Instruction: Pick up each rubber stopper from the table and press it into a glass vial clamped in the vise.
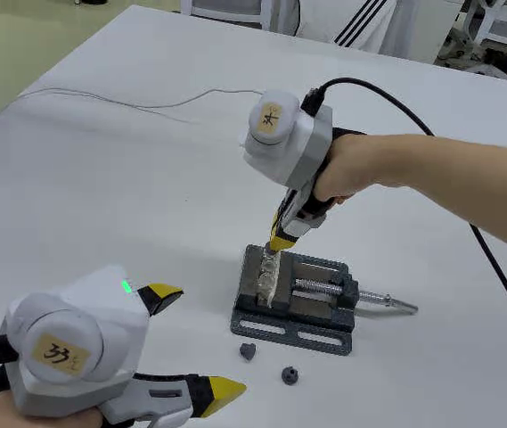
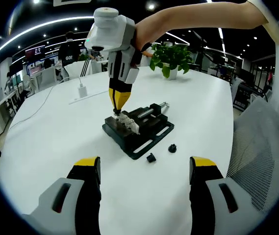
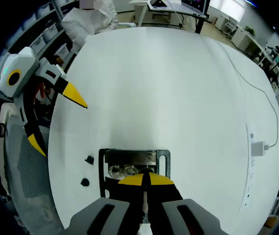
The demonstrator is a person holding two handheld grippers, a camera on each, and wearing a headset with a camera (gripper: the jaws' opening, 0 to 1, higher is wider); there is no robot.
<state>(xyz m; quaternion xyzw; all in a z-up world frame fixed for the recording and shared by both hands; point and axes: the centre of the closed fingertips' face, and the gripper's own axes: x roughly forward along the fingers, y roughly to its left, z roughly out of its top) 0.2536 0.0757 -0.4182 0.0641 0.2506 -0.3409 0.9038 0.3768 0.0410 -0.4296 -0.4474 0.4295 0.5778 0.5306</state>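
A black vise (image 1: 311,314) sits mid-table with several glass vials (image 1: 266,278) clamped in its left end. My right gripper (image 1: 277,242) points straight down, jaws shut, its yellow tip on top of the vials (image 3: 122,170); anything between the tips is hidden. Two dark rubber stoppers (image 1: 248,351) (image 1: 290,375) lie on the table just in front of the vise. My left gripper (image 1: 192,343) hovers low at the near left, open and holding nothing. In its own view the left gripper (image 2: 145,165) faces the vise (image 2: 144,132), the stoppers (image 2: 150,157) (image 2: 172,148) and the right gripper (image 2: 118,105).
A thin white cable (image 1: 137,105) runs across the far left of the white table (image 1: 128,196) to a charger (image 3: 258,147). A black cord (image 1: 494,267) trails from the right gripper. A potted plant (image 2: 171,58) stands at the table's far side. Chairs (image 1: 502,27) surround it.
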